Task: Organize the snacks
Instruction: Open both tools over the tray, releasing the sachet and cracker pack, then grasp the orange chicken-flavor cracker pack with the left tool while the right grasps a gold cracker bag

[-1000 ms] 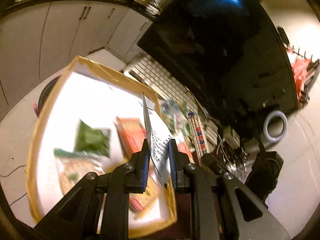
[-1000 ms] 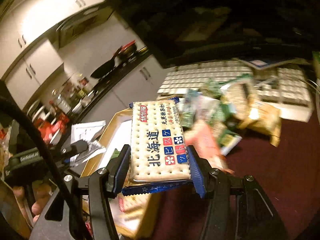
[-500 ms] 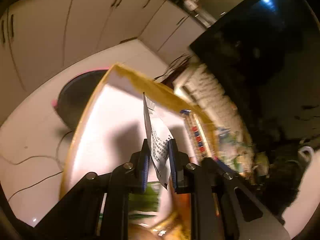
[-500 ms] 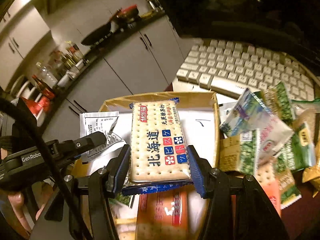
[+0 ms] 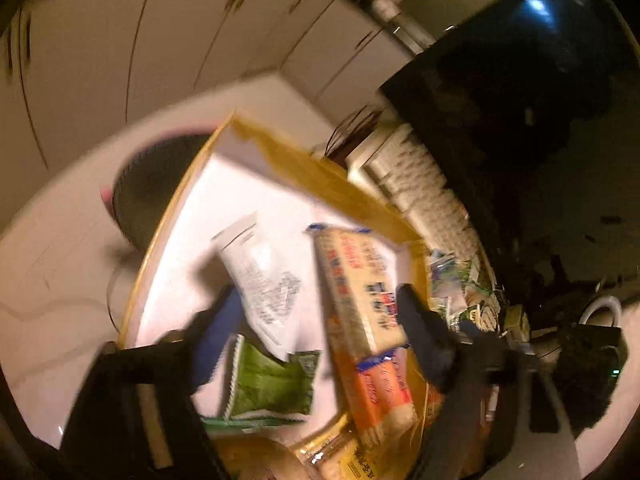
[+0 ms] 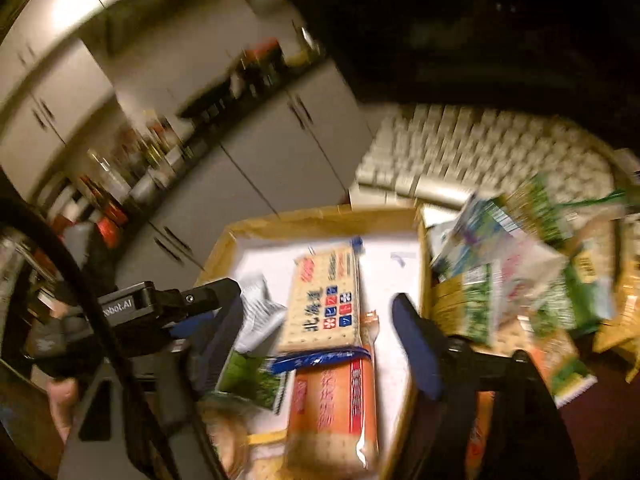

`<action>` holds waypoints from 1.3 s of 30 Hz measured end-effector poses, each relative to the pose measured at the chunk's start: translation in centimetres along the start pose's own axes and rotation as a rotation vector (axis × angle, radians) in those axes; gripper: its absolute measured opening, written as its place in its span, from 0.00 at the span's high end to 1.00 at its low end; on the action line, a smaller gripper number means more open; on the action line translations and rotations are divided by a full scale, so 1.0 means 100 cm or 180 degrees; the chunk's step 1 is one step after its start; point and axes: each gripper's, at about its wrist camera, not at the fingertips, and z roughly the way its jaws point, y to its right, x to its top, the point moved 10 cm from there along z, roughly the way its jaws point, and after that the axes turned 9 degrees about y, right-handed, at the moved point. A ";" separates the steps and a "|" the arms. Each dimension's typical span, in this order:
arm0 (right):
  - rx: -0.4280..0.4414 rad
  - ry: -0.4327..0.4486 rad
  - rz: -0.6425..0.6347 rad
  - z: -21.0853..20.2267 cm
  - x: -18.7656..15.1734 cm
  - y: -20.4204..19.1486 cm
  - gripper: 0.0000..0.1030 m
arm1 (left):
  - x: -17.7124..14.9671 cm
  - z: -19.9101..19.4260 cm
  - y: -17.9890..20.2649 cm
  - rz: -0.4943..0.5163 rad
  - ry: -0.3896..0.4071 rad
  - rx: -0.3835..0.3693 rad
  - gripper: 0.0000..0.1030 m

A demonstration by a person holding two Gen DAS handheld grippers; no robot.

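Observation:
A shallow cardboard box (image 5: pixel 340 192) (image 6: pixel 320 216) with a white floor holds snacks. The white printed sachet (image 5: pixel 264 280) (image 6: pixel 256 316) lies on the box floor, free of my left gripper (image 5: pixel 316 320), which is open above it. The cracker pack with blue ends (image 5: pixel 356 284) (image 6: pixel 324 300) lies in the box beside it, resting partly on an orange pack (image 5: pixel 384 388) (image 6: pixel 332 404). My right gripper (image 6: pixel 316 328) is open and empty above the cracker pack. A green packet (image 5: pixel 272 384) (image 6: pixel 252 380) lies near the box front.
A pile of loose snack packets (image 6: pixel 520 280) lies right of the box on the dark red table. A white keyboard (image 6: pixel 480 152) (image 5: pixel 416 184) and a dark monitor (image 5: pixel 520 100) stand behind. A round dark object (image 5: pixel 152 184) lies on the floor to the left.
Both grippers have opened. The left one let go of the white sachet and the right one let go of the cracker pack; both now lie in the box.

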 end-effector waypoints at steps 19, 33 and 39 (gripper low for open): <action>-0.0529 0.0179 0.0748 -0.133 -0.050 0.162 0.21 | -0.130 0.010 0.159 0.1407 -0.0434 -0.0321 0.17; -0.0611 0.0229 0.0903 -0.132 -0.057 0.184 0.21 | -0.160 0.089 0.160 0.1437 -0.1000 0.0321 0.19; -0.0646 0.0180 0.0822 -0.128 -0.061 0.182 0.21 | -0.156 0.088 0.154 0.1461 -0.0940 0.0396 0.38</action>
